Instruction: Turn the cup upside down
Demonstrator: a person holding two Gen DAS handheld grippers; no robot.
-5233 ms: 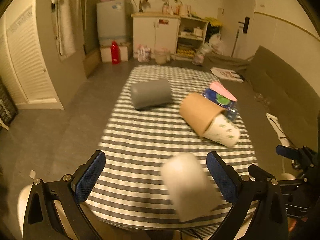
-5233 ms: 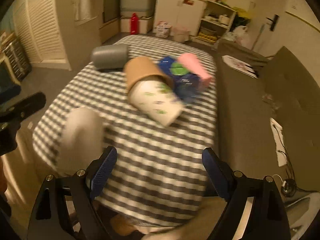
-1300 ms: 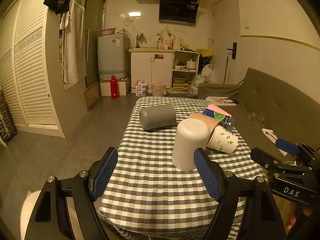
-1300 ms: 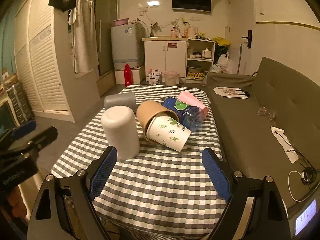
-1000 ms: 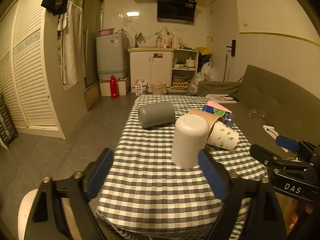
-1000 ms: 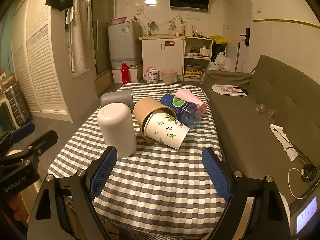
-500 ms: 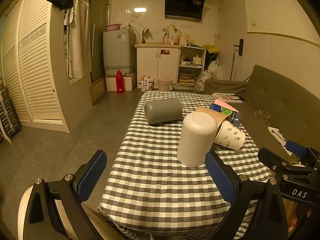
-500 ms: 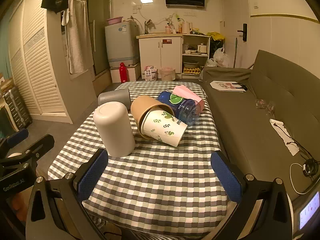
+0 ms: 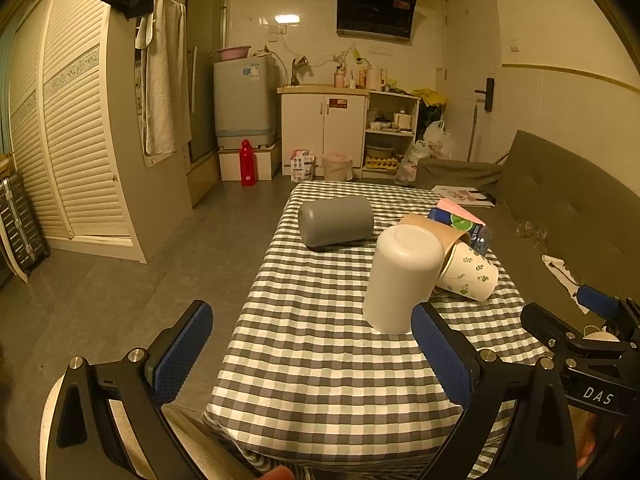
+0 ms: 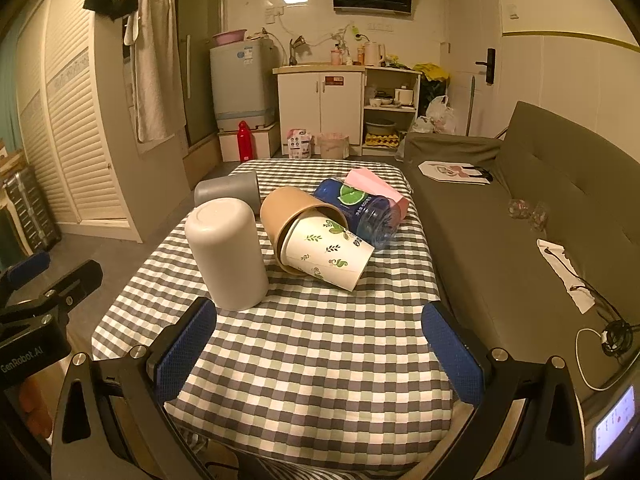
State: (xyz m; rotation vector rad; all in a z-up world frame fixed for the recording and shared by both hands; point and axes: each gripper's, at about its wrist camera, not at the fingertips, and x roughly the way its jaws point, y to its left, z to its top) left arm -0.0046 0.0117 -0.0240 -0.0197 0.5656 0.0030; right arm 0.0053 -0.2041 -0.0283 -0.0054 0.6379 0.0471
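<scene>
A white cup (image 9: 402, 276) stands upside down on the checked tablecloth (image 9: 320, 360), base up; it also shows in the right wrist view (image 10: 228, 254). My left gripper (image 9: 312, 350) is open and empty, held back near the table's front edge, with the cup just beyond its right finger. My right gripper (image 10: 320, 354) is open and empty, also near the front edge, with the cup ahead to the left.
A grey cup (image 9: 336, 220) lies on its side farther back. A brown paper cup (image 10: 296, 220) with a leaf-print cup (image 10: 328, 252) nested in it lies beside the white cup. A blue bottle (image 10: 360, 208) and a pink item (image 10: 378, 186) lie behind. A sofa (image 10: 520, 240) runs along the right.
Five seconds ago the white cup was blurred and moving near the table's front; now it stands upside down. Since a second ago both grippers have pulled back slightly and opened wider.
</scene>
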